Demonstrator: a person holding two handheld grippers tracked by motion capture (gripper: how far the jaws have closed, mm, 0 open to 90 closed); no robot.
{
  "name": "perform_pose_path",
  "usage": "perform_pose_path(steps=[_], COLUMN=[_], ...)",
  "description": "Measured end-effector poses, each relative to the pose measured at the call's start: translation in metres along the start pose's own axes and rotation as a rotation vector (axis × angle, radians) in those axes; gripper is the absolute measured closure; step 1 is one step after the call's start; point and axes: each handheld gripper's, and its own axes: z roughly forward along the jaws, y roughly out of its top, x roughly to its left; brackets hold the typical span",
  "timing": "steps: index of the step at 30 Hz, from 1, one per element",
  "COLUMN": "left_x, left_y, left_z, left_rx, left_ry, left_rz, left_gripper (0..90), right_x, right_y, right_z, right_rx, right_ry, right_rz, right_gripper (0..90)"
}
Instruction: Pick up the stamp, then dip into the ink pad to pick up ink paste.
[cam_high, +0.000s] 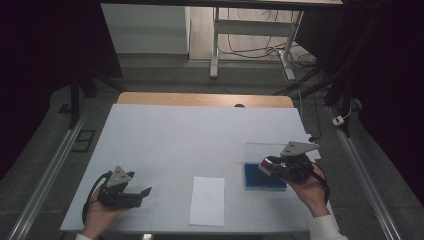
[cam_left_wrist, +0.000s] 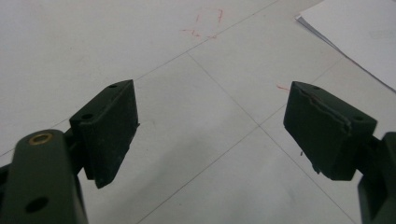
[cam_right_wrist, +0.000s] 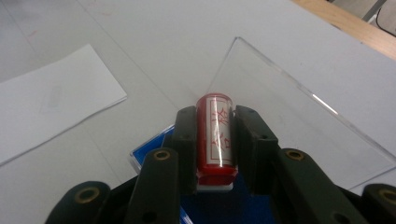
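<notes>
R tool (cam_right_wrist: 212, 140) pinching red stamp (cam_right_wrist: 214, 135) over blue ink pad (cam_high: 264, 177), near-right of table (cam_high: 165, 130). L tool (cam_left_wrist: 210, 130) spread, idle, near-left. Step: prob. inking. Next: carry stamp left to white paper (cam_high: 207, 200), press down flat.

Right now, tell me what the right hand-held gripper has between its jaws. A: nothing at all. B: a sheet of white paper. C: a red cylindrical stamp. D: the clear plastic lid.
C: in the right gripper view the right hand-held gripper has its jaws clamped on either side of a red cylindrical stamp, above the blue ink pad; the white paper lies apart on the table.
</notes>
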Motion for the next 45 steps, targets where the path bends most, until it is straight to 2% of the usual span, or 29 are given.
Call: perform_pose_path(steps=[5, 17, 27, 31, 35, 39, 45], left_x=[0.0, 0.001, 0.0, 0.001, 0.0, 0.0, 0.0], left_y=[0.0, 0.0, -0.001, -0.001, -0.001, -0.001, -0.001], left_z=[0.0, 0.0, 0.0, 0.0, 0.001, 0.001, 0.001], left_rx=[-0.003, 0.004, 0.007, 0.007, 0.009, 0.01, 0.011], left_ry=[0.0, 0.002, -0.001, -0.001, 0.0, 0.0, -0.002], left_rz=[-0.004, 0.003, 0.005, 0.003, 0.006, 0.006, 0.007], left_gripper=[18.1, 18.1, 18.1, 18.2, 18.1, 18.1, 18.1], right_x=[-0.001, -0.005, -0.004, -0.005, -0.006, -0.008, -0.007], right_y=[-0.001, -0.014, -0.014, -0.015, -0.018, -0.02, -0.018], right_z=[0.003, 0.022, 0.026, 0.027, 0.03, 0.03, 0.031], right_rx=[0.018, 0.105, 0.124, 0.12, 0.138, 0.135, 0.152], right_ry=[0.006, -0.002, -0.004, -0.005, 0.002, 0.012, 0.008], right_rz=[0.007, 0.016, 0.002, 0.006, 0.01, 0.034, 0.025], right_gripper=[70.1, 70.1, 70.1, 70.1, 70.1, 70.1, 70.1])
